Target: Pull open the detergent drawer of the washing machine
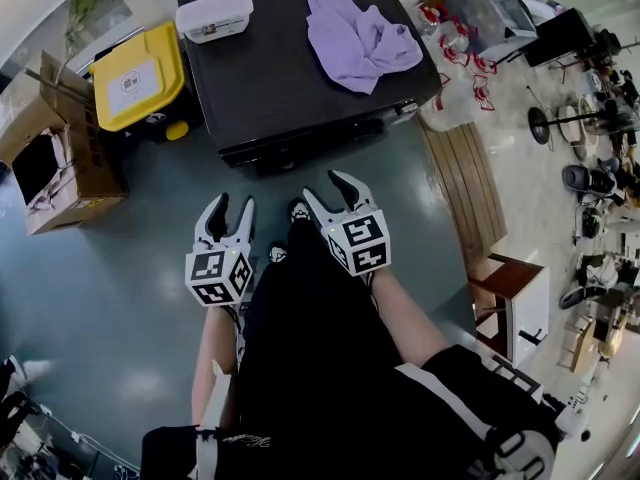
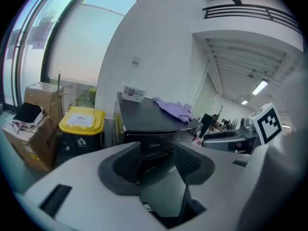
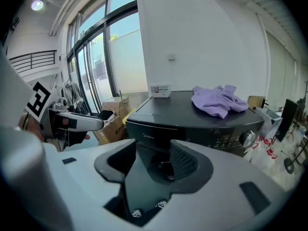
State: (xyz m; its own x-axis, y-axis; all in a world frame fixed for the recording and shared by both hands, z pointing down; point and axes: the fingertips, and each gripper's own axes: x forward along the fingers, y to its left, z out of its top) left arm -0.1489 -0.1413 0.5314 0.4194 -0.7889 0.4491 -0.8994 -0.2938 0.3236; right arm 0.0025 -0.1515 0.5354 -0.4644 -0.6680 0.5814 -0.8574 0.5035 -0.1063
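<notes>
Head view: left gripper (image 1: pixel 232 206) and right gripper (image 1: pixel 322 186) gape wide, empty; ahead, a purple cloth (image 1: pixel 355 30) and white tub (image 1: pixel 214 15) top the washing machine (image 1: pixel 280 93); its shut detergent drawer (image 3: pixel 154 130) lies beyond both, well apart.

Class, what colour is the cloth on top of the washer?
The cloth is pale purple; the head view shows it best.

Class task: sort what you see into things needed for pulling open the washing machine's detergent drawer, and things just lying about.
Belongs to the job:
washing machine
left gripper, open
right gripper, open

Just lying about:
purple cloth, on the machine
white box, on the machine
yellow-lidded bin
cardboard box
</notes>
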